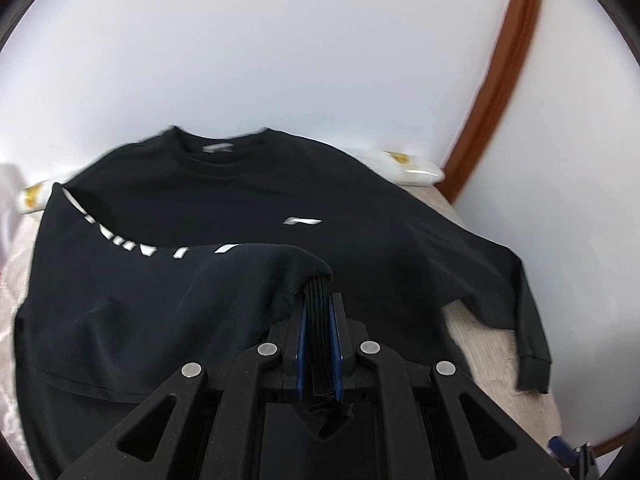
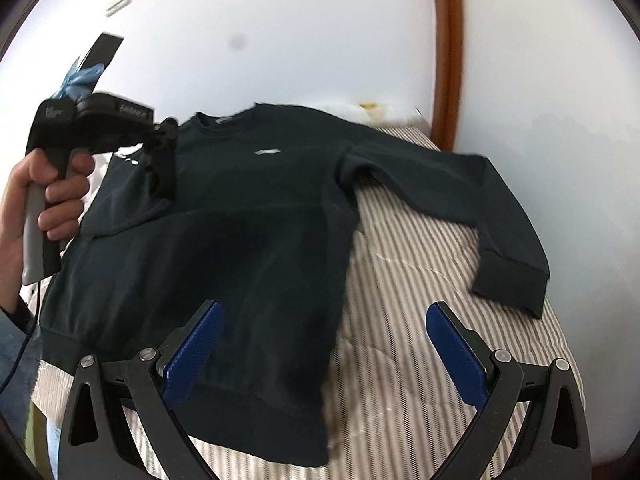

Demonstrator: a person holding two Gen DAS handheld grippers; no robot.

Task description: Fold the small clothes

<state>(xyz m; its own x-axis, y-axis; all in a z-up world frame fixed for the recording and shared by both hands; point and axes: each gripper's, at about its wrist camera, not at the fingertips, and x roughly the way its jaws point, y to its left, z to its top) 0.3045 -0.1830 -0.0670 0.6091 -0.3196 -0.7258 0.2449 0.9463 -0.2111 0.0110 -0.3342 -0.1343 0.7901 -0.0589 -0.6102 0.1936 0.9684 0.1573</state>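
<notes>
A black long-sleeved sweatshirt [image 1: 248,200] lies front up on a striped bed cover, collar toward the wall; it also shows in the right wrist view [image 2: 248,216]. My left gripper [image 1: 319,304] is shut on the ribbed cuff [image 1: 318,340] of the shirt's left sleeve and holds it lifted over the chest, the sleeve folding inward with white lettering showing. In the right wrist view the left gripper [image 2: 160,144] hangs over the shirt's left shoulder. My right gripper [image 2: 324,340] is open and empty, above the shirt's hem. The other sleeve [image 2: 504,232] lies spread out to the right.
The striped bed cover [image 2: 408,280] fills the right side. A white pillow with yellow print [image 1: 408,168] lies behind the collar by the white wall. A brown wooden frame [image 1: 500,80] runs up the wall at the right. The person's hand [image 2: 52,200] holds the left gripper's handle.
</notes>
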